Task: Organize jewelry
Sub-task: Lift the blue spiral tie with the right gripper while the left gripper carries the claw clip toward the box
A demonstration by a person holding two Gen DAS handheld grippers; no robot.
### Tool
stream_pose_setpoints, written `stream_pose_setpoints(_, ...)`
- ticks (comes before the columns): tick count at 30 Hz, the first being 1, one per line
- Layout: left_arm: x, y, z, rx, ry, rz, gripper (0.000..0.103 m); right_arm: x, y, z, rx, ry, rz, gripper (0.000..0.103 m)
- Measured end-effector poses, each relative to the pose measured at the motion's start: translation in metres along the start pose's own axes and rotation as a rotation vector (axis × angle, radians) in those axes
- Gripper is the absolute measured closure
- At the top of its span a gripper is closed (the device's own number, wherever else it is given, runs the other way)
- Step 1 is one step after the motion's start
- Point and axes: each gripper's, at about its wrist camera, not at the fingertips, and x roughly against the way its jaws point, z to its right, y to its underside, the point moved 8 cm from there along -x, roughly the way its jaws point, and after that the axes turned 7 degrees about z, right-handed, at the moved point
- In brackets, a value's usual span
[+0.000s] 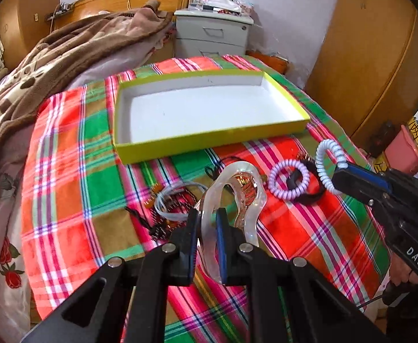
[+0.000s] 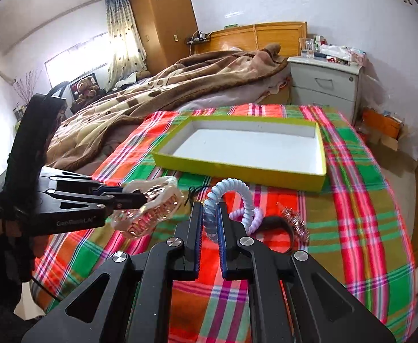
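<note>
Jaws of the left hand-held gripper (image 1: 208, 217) are nearly closed on a clear plastic hair claw (image 1: 232, 197), pinching one curved arm of it, the rest of the claw standing up ahead of the pads over the plaid-covered surface (image 1: 66, 148). The right hand-held gripper (image 2: 209, 214) is likewise closed down to a narrow gap, clamping a pale blue spiral hair tie (image 2: 232, 197) that arches up out of its grip.

Just beyond the grippers, toward the near middle of the surface, lie the pieces not yet picked: a lilac spiral tie (image 1: 288, 182) touching a black band (image 1: 306, 183), a tangle of clear loops and dark beaded cord (image 1: 171, 205) to the left, and a small metallic comb-like clip (image 2: 294, 221) nearer the right edge. Further on, toward the far edge, sits the yellow box (image 1: 209, 140) with its white floor bare.

Both loads seem ready to travel, so the step in hand looks like carrying them forward and over the near wall. I would lift each clear of the loose pieces first, since the blue tie hangs close to the lilac one and could drag it. Cross the wall with height to spare, lower toward the floor, and release on separate sides, so the springy tie does not bounce out.
</note>
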Motion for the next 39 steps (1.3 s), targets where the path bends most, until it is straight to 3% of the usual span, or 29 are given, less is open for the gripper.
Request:
stream_pose_setpoints(12, 0.012, -0.054, -0.031, 0.057, -0.056, 0.09, 0.09, -0.02, -0.046, 0.028, 0.076, 0.089, 0.015, 0.093)
stream_pose_setpoints(18, 0.008, -0.076, -0.038, 0.067, -0.047, 0.121, 0.09, -0.036, -0.057, 0.048, 0.045, 0.108, 0.003, 0.093)
stream_pose_setpoints(24, -0.006, -0.061, -0.054, 0.09, -0.049, 0.074, 0.089, -0.037, -0.052, 0.051, 0.02, 0.098, 0.004, 0.093)
stream_pose_setpoints(25, -0.011, -0.056, -0.057, 0.096, -0.042, 0.05, 0.085, -0.038, -0.051, 0.051, 0.018, 0.096, 0.001, 0.093)
stream_pose_setpoints(26, -0.017, -0.051, -0.057, 0.101, -0.034, 0.024, 0.074, -0.039, -0.05, 0.051, 0.017, 0.093, -0.003, 0.093)
stream_pose_setpoints(28, -0.028, -0.042, -0.061, 0.113, -0.042, -0.023, 0.07, -0.04, -0.049, 0.05, 0.019, 0.089, -0.009, 0.093)
stream_pose_setpoints(33, -0.049, -0.03, -0.056, 0.084, -0.035, -0.076, 0.07, -0.043, -0.047, 0.046, 0.026, 0.083, -0.017, 0.093)
stream_pose_setpoints(37, -0.062, -0.024, -0.055, 0.052, -0.075, -0.113, 0.071, -0.042, -0.047, 0.044, 0.025, 0.079, -0.015, 0.093)
stream_pose_setpoints(39, -0.065, -0.022, -0.054, 0.044, -0.079, -0.12, 0.077, -0.042, -0.047, 0.044, 0.024, 0.077, -0.014, 0.093)
